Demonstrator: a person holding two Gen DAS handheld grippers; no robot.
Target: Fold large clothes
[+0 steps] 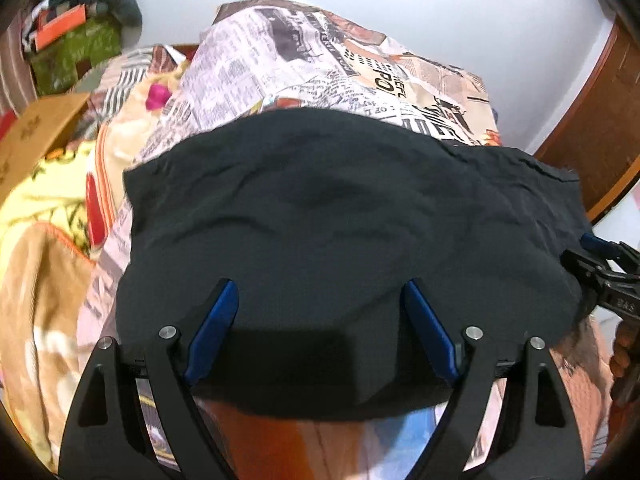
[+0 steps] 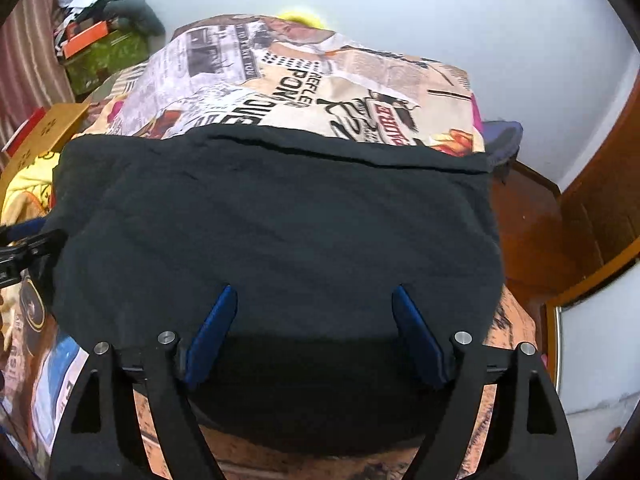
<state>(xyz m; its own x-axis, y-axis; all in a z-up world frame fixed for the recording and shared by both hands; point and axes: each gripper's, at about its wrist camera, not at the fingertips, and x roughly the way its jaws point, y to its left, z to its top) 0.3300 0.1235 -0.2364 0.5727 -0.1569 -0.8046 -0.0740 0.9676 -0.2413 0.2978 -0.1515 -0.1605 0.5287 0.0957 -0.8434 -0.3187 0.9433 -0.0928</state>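
A large black garment [image 1: 344, 220] lies spread flat on a bed with a newspaper-print cover [image 1: 312, 60]; it also fills the right wrist view [image 2: 280, 220]. My left gripper [image 1: 318, 300] is open, its blue pads over the garment's near edge, holding nothing. My right gripper [image 2: 312, 300] is open the same way, over the garment's near edge. The right gripper also shows at the right edge of the left wrist view [image 1: 600, 272], beside the garment's right side. The left gripper shows at the left edge of the right wrist view [image 2: 28, 248].
A yellow and tan blanket [image 1: 44, 240] lies on the bed's left. A cardboard box [image 1: 36, 136] and a cluttered green box [image 1: 76, 52] stand at the far left. A wooden door frame [image 1: 592, 120] and wooden floor [image 2: 532, 232] are on the right. A white wall is behind.
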